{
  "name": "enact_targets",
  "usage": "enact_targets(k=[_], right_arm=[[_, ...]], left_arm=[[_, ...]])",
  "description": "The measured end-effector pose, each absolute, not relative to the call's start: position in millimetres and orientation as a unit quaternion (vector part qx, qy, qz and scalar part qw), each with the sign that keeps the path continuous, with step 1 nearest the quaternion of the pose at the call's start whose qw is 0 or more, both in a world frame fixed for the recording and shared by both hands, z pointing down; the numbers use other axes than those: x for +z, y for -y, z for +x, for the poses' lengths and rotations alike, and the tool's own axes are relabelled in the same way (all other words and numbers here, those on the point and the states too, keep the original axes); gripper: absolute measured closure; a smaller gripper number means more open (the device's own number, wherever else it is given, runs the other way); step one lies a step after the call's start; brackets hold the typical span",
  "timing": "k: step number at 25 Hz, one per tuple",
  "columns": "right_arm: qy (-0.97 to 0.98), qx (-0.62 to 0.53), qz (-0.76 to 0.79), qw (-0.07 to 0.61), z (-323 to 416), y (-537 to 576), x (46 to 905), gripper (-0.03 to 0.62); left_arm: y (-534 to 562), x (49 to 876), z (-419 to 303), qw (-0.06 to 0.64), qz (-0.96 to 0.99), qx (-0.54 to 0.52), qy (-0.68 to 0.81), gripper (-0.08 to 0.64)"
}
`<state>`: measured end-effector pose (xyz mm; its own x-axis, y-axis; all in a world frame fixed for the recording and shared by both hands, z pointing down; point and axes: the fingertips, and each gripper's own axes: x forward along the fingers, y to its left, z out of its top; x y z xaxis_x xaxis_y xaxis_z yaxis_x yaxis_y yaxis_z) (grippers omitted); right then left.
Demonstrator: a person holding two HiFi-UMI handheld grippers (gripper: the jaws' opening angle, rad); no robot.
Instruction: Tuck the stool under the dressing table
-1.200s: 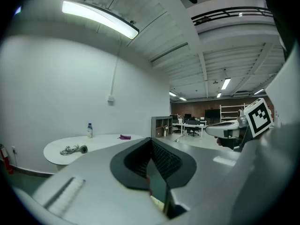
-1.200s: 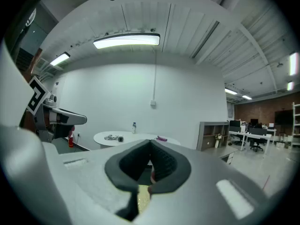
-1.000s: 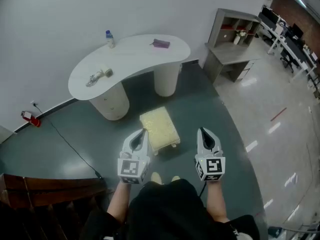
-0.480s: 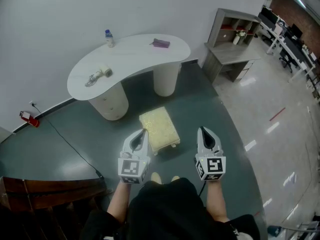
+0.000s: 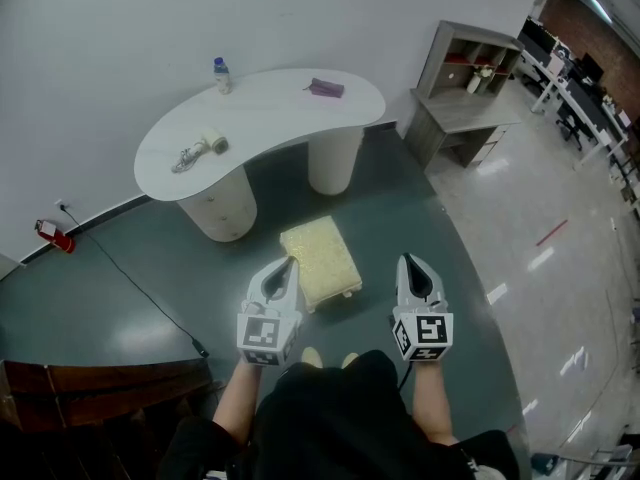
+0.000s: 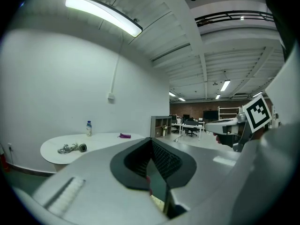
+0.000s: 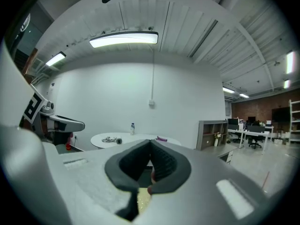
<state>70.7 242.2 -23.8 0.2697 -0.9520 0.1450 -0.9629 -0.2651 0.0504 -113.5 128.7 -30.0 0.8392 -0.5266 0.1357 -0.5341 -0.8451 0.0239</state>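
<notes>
While the white bench [image 5: 270,108] stands ahead on two round pedestals [image 5: 225,206], the yellow-cushioned stool [image 5: 320,253] sits on the floor [image 5: 130,278] short of it, not yet under the top. Its long axis points roughly toward the gap between the pedestals. It lies just ahead of both grippers, nearer the left gripper [image 5: 288,265] than the right gripper [image 5: 405,261]. Both pairs of jaws are closed and hold nothing.
</notes>
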Motion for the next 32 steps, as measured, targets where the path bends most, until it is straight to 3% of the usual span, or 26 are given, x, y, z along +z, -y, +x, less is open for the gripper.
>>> enact_targets(k=[10,21,32], right_arm=[[0.631,0.059,0.77,0.078,83.5,-192.3,-7.6,0.592],[0.692,0.097,0.709,0.093,144.4,-94.6,28.1,0.592],[0.75,0.141,0.634,0.128,183.1,-20.7,88.6,0.592]], left_arm=[[-95.1,-7.0,-101.0,0.056,0.95,0.077,0.298,0.552],[-28.4,17.1,-56.5,0.084,0.917,0.092,0.379,0.552],[20.7,85.2,-16.0,0.141,0.881,0.126,0.433,0.552]])
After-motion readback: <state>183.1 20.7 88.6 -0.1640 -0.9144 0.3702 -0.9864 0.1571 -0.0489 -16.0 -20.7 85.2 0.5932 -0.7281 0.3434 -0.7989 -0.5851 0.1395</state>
